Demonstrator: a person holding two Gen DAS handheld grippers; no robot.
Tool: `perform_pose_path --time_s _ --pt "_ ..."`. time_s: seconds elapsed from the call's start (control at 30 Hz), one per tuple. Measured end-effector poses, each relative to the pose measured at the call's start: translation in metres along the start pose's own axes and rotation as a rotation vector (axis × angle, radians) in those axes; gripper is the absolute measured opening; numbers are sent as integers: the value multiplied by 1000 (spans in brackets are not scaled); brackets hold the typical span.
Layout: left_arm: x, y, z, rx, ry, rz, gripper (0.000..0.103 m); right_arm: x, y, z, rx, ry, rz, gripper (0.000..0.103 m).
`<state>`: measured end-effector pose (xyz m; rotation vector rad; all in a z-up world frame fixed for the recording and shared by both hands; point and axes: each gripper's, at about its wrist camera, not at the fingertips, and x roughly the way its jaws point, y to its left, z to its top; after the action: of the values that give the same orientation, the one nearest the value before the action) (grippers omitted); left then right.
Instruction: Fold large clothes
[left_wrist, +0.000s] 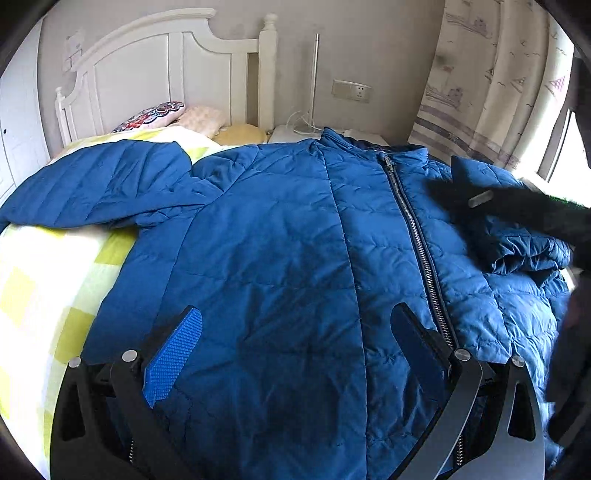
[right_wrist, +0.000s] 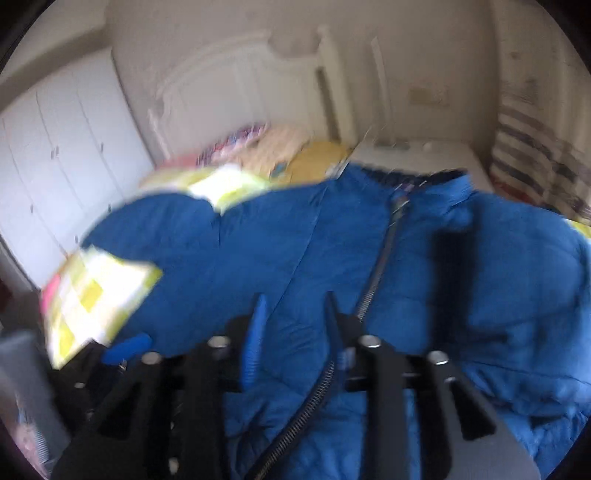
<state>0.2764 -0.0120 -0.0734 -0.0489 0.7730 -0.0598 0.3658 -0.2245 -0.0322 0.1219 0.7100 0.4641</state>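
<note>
A large blue quilted jacket (left_wrist: 280, 236) lies face up on the bed, zipped, its zipper (left_wrist: 410, 229) running down the middle. Its left sleeve (left_wrist: 99, 184) is spread out to the left; the right sleeve (left_wrist: 524, 251) is bunched on the body. My left gripper (left_wrist: 295, 343) is open just above the jacket's lower front. My right gripper shows in the left wrist view (left_wrist: 465, 184) as a dark blurred shape over the right shoulder. In the blurred right wrist view the jacket (right_wrist: 295, 243) fills the middle, and the right gripper (right_wrist: 295, 310) has a narrow gap with nothing between the fingers.
The bed has a yellow and white checked cover (left_wrist: 48, 280) and a white headboard (left_wrist: 162, 70). Pillows (left_wrist: 155, 115) lie at the head. A white bedside table (left_wrist: 295, 133) stands behind, a curtain (left_wrist: 491, 81) to the right. White wardrobe doors (right_wrist: 62, 155) stand left.
</note>
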Motion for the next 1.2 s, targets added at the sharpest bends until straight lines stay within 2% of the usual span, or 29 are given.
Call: perform_pose_path --time_s 0.07,0.1,0.13,0.2,0.27,0.37,0.4,0.47,0.5,0.57,0.6,0.67,0.73,0.77,0.8,0.83,0.87,0.9,0.97,1.07,1.13,1.2 --pt "2 -2 0 8 5 -3 98 -42 -15 -4 43 -95 -72 48" --pt "2 -4 0 21 7 -1 98 -62 -31 -6 87 -143 -120 66" --pt "2 -7 -1 34 5 5 98 -86 -55 -12 181 -205 -186 75" --pt "2 -16 -3 82 -2 27 98 -114 -109 -29 383 -237 -269 75" --pt "4 -27 -5 140 7 53 98 -119 -146 -46 507 -189 -308 76" --pt "11 -40 -8 210 35 121 98 -95 -184 -50 546 -103 -292 76" --pt "13 -42 -9 224 41 139 98 -86 -189 -47 535 -84 -283 73" --pt "13 -43 -10 236 43 148 98 -80 -180 -35 475 -97 -290 24" --pt "13 -41 -10 232 46 144 98 -84 -162 -27 407 -138 -312 0" --pt "17 -36 -9 212 68 121 98 -91 -117 -7 254 -247 -255 0" --pt "19 -33 -8 198 83 106 98 -94 -99 -1 194 -263 -244 0" --pt "21 -28 -6 169 104 78 99 -84 -43 17 25 -260 -187 0" --pt "22 -25 -6 148 113 60 99 -62 0 32 -69 -212 -95 0" --pt "22 -23 -6 138 114 51 99 -49 14 41 -90 -180 -55 3" --pt "21 -21 -6 128 112 42 99 -39 25 49 -94 -156 -25 23" --pt "20 -20 -7 118 109 35 99 -34 27 53 -77 -157 -16 56" --pt "18 -17 -7 104 101 28 99 -34 25 55 -41 -168 0 68" --pt "16 -16 -7 94 90 19 99 -39 16 52 16 -197 13 72" --pt "11 -14 -7 85 63 1 99 -50 -8 36 99 -229 -7 72" --pt "5 -24 -5 120 28 6 99 -75 -61 -5 276 -236 -206 73" --pt "3 -41 1 173 20 21 99 -97 -99 -45 436 -243 -278 73" --pt "0 -75 13 276 13 16 99 -110 -122 -84 537 -231 -321 73"
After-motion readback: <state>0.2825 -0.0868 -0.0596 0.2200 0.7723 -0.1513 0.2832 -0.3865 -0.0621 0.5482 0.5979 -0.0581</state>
